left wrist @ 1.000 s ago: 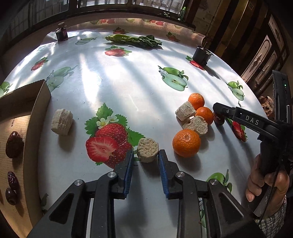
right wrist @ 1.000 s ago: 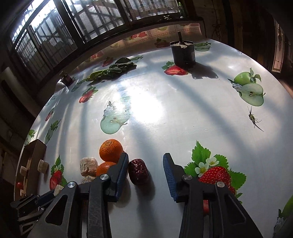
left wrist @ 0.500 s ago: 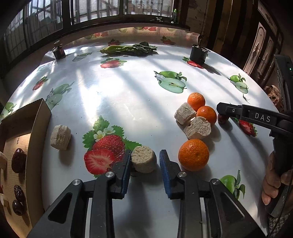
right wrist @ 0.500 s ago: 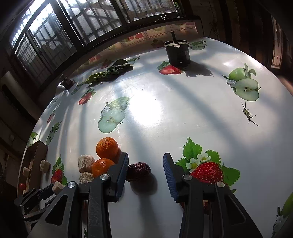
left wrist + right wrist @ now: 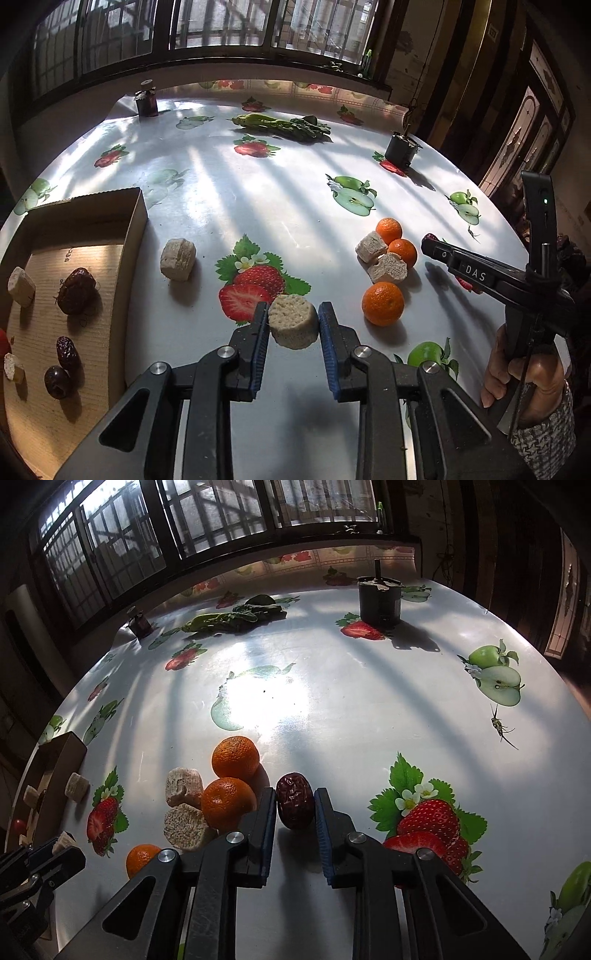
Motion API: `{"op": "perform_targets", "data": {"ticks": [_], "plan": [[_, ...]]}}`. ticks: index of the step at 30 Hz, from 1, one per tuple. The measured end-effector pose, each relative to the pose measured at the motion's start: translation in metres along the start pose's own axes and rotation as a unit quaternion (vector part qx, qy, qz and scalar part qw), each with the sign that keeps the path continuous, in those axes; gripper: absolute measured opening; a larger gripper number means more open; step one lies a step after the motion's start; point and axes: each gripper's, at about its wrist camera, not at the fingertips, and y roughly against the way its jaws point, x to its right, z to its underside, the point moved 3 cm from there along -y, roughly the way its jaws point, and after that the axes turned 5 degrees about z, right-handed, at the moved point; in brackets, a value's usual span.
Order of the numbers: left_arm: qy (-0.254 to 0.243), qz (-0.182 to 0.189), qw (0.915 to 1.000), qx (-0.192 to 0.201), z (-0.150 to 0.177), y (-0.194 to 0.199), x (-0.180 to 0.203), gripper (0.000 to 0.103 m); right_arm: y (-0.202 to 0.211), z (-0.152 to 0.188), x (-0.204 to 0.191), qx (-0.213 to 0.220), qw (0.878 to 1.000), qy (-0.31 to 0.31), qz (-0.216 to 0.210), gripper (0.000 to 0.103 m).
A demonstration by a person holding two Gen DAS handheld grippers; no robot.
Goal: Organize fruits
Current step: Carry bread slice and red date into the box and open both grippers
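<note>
My left tongs (image 5: 289,325) clamp a crumbly pale chunk (image 5: 293,325) by its sides; right tongs (image 5: 295,805) pinch a soft, wrinkled date (image 5: 295,800) mid-body.

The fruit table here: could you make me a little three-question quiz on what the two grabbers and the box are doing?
1. True or false: the left gripper is shut on an orange.
2. What does the right gripper hold? A) an orange B) the dark red date C) a green leaf
3. Fill in: the dates already sorted lie inside the cardboard ____.

Key
1. False. Its pads clamp the pale round chunk; the nearest orange lies loose on the table beside it.
2. B. The date sits between the blue pads, which press on both its sides.
3. Box. It also holds pale chunks.
</note>
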Motion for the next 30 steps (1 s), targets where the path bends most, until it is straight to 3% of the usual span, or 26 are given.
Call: {"op": "perform_targets", "data": {"ticks": [3,6,12,18,23,30], "plan": [[0.018,-0.011,0.9997,0.014,0.002,0.022,-0.021,0.026,0.013,-0.001,-0.001,0.022,1.000,-0.011,0.000,0.022],[0.049,-0.026,0.9981,0.028,0.006,0.044,-0.053,0.026,0.039,-0.001,-0.013,0.030,0.998,-0.026,-0.046,0.022],[0.119,-0.057,0.9902,0.046,0.019,0.075,-0.121,0.026,0.088,-0.002,-0.086,0.047,0.992,0.039,-0.107,0.022],[0.165,-0.099,0.9801,0.048,0.040,0.102,-0.178,0.026,0.093,0.022,-0.179,0.006,0.977,0.100,-0.189,0.022],[0.177,-0.133,0.9748,0.030,0.055,0.109,-0.204,0.026,0.086,0.057,-0.257,-0.042,0.955,0.164,-0.243,0.023],[0.188,-0.147,0.9712,-0.003,0.065,0.096,-0.222,0.026,0.066,0.103,-0.326,-0.098,0.929,0.256,-0.250,0.023]]}}
